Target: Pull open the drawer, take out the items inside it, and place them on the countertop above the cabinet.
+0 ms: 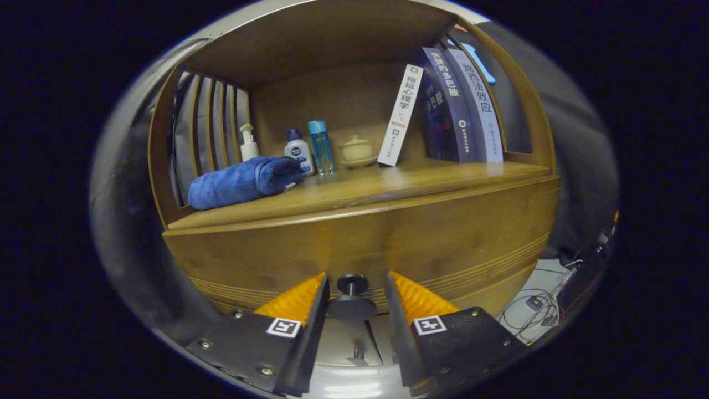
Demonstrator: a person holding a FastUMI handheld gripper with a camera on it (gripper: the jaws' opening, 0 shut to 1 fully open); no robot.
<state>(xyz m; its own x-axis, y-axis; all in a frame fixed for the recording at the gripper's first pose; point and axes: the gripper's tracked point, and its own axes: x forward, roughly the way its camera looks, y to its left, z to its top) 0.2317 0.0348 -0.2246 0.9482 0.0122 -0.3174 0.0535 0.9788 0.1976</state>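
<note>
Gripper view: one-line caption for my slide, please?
Open gripper straddles the closed drawer's knob, jaws not yet touching.

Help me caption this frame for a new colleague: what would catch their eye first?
The two orange fingers stand apart on either side of the dark round drawer knob, not yet pressing it. Above, on the wooden countertop, a rolled blue towel lies beside some bottles, with leaning books further along.

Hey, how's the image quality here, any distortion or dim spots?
Gripper view: fisheye bends the cabinet edges into curves; lighting is dim and warm; the books stay readable-sharp; the open claw flanks the dark knob without pressing it.
</note>
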